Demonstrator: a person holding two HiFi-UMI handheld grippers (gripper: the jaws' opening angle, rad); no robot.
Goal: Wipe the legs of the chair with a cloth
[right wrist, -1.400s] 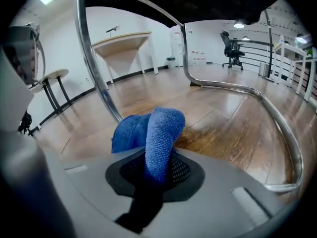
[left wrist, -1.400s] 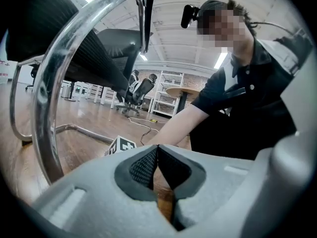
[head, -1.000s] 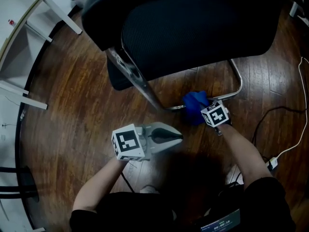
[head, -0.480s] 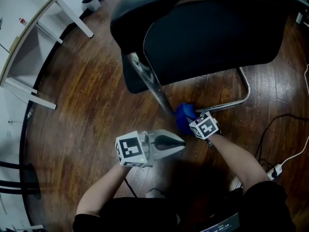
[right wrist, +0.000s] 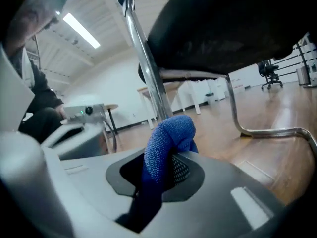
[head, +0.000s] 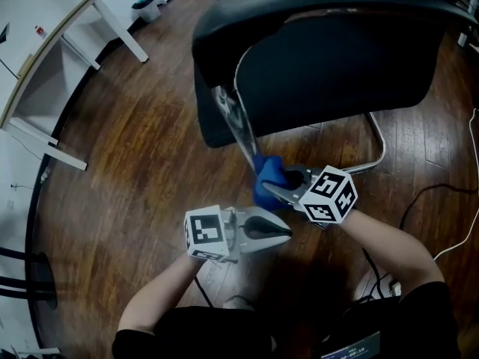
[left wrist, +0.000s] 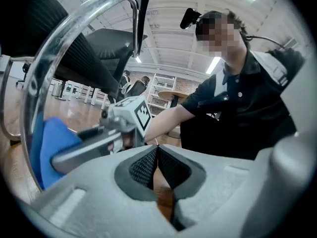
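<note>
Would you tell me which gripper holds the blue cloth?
The right gripper, its jaws shut on the blue cloth; the left gripper is shut on nothing.

Office, white desk (head: 49,51), mesh chair (head: 337,66)

The left claw (left wrist: 157,150) has its jaws closed tip to tip, with nothing between them. A chrome chair leg (left wrist: 64,29) arcs across the left side. The blue cloth (left wrist: 49,150) lies against this leg, gripped by the right claw (left wrist: 67,155). A person (left wrist: 247,98) in a dark shirt sits behind, above the wooden floor (left wrist: 74,114).
</note>
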